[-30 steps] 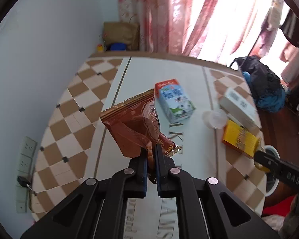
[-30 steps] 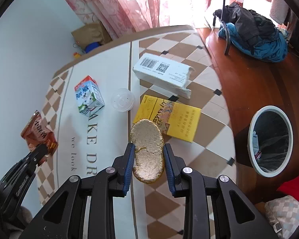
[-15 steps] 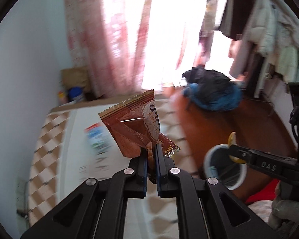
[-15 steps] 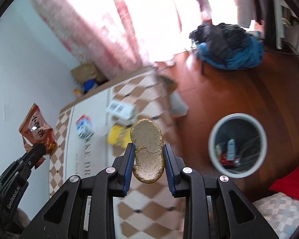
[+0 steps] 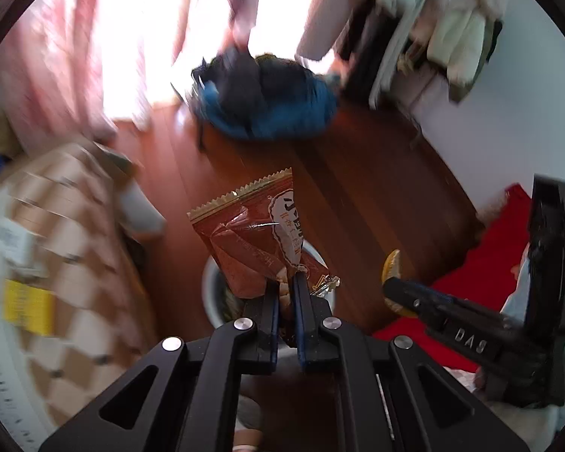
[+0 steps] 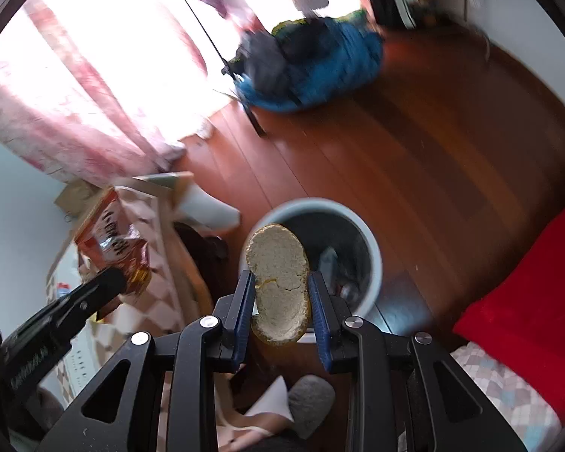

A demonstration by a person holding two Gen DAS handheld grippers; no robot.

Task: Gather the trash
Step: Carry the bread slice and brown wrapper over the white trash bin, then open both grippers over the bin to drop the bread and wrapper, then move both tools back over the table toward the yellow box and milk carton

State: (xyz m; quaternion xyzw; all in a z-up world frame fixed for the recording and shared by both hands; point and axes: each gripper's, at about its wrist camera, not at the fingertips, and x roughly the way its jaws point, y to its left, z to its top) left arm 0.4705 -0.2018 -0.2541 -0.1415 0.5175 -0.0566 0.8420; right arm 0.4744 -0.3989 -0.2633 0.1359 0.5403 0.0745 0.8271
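Left claw (image 5: pixel 286 282) pinched tight on snack wrapper (image 5: pixel 260 237); right claw (image 6: pixel 280 282) clamps bread slice (image 6: pixel 278 282) above bin (image 6: pixel 369 241).

Left black two-finger gripper with blue pads (image 5: pixel 287 293): jaws nearly together, pinching a thin item by its lower corner; body pointed forward and down. In the right wrist view it enters from the lower left (image 6: pixel 111 282), angled up to the right.

Right black two-finger gripper with blue pads (image 6: pixel 281 297): jaws parted, pressed against both sides of a held item. In the left wrist view it juts in from the right, labelled "DAS".
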